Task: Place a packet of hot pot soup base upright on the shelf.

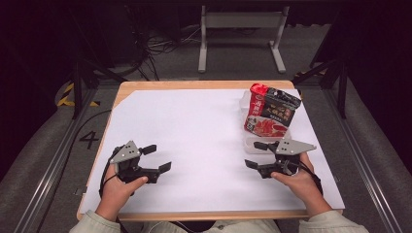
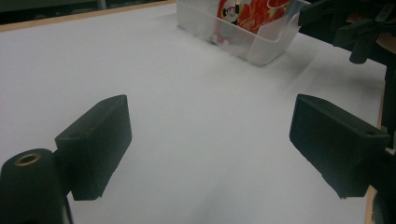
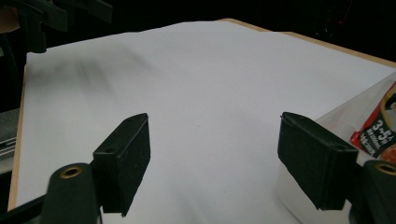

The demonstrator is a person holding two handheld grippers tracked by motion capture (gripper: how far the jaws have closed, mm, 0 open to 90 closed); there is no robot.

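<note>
A clear plastic bin [image 1: 252,144] stands at the right of the white table, with a red and black snack packet [image 1: 268,111] upright in it. The same bin [image 2: 252,44] and packet [image 2: 243,14] lie far ahead in the left gripper view. My left gripper [image 1: 159,158] rests near the front left, open, its jaws wide apart over bare paper. My right gripper [image 1: 256,154] sits open just in front of the bin, pointing left. In the right gripper view the bin's wall [image 3: 345,119] and the packet [image 3: 380,133] lie beside the right jaw.
White paper [image 1: 194,141] covers the wooden table [image 1: 180,84]. A metal stand [image 1: 240,36] and cables lie on the floor beyond the far edge. The person's hands hold both grippers from the near edge.
</note>
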